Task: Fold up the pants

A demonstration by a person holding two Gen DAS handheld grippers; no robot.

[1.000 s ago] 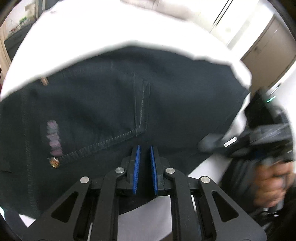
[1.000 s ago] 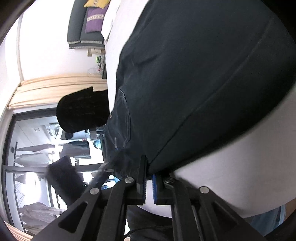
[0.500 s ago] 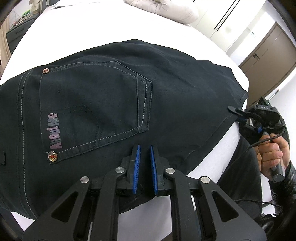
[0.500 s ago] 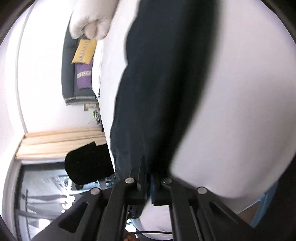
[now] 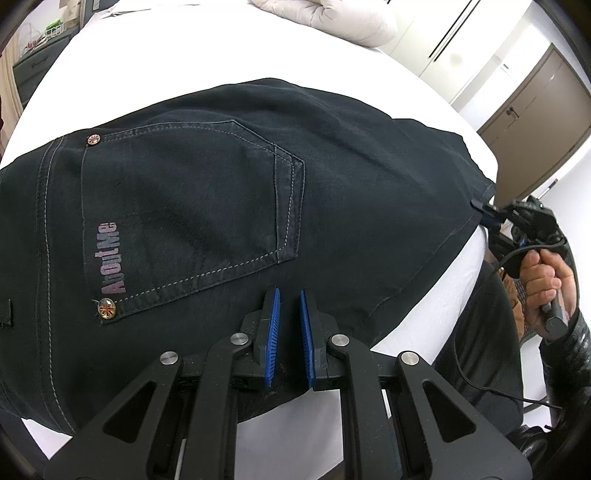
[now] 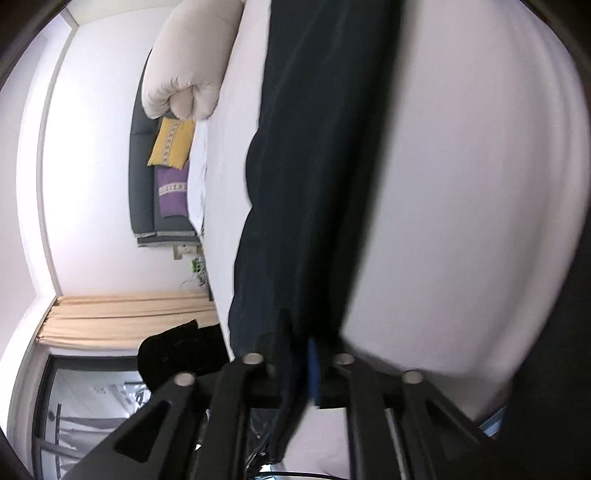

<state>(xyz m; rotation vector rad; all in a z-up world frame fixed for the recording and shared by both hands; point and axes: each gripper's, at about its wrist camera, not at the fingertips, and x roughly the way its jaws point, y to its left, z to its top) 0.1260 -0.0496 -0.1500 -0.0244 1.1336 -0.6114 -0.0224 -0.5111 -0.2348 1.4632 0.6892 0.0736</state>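
Pants (image 5: 229, 206) lie flat on the bed (image 5: 221, 48) — pillow (image 5: 332, 18) behind them.

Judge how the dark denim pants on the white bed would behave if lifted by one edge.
The dark denim pants would likely drape and sag rather than stay flat, since soft wrinkles cross them. The stitched back pocket suggests thick cloth, probably fairly heavy. The right gripper at the leg end looks shut on fabric, so slipping seems unlikely.

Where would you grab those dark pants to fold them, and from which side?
Probably the near edge of the pants, below the back pocket, coming in low from the bed's near side. The cloth lies flat on the white bed, so only its thin border fits between the left claw's slightly parted blue pads.
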